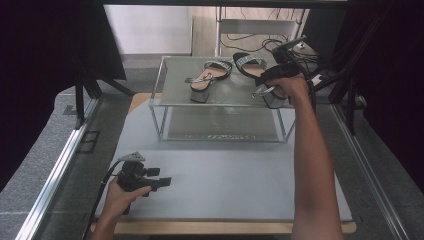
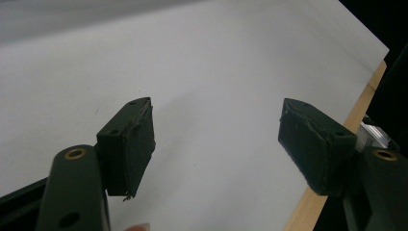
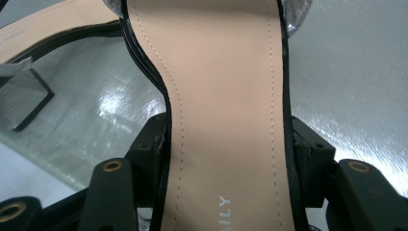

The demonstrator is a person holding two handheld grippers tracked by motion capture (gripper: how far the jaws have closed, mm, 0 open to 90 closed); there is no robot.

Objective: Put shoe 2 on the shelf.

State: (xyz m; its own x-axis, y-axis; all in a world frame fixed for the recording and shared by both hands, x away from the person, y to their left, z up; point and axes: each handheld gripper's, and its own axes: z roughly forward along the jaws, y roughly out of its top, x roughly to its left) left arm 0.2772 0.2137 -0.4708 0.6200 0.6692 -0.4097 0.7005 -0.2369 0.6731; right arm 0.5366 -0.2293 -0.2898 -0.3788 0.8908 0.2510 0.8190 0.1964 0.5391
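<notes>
We clamp the right gripper [image 3: 226, 149] across the waist of the right sandal [image 1: 251, 64] at the far right of the shelf [image 1: 170, 95], beside its mate [image 1: 207, 76], while our left gripper [image 2: 216, 139] waits near, wide open and empty.

A recording lab, not a home or shop: my worktop [image 1: 225, 185] is a bare grey sheet on a wooden board, fenced in by aluminium rails [image 1: 55, 175] and black curtains [image 1: 45, 65] on both sides. Loose cables [image 1: 260, 42] trail beyond the far edge near a metal chair frame [image 1: 257, 25]. A plain metal-framed shelf [image 1: 222, 102] with a grey deck stands on the sheet, carrying a pair of heeled sandals [image 1: 210, 77] as props, while I work with a cabled hand-held gripper [image 1: 162, 183] in each hand.
</notes>
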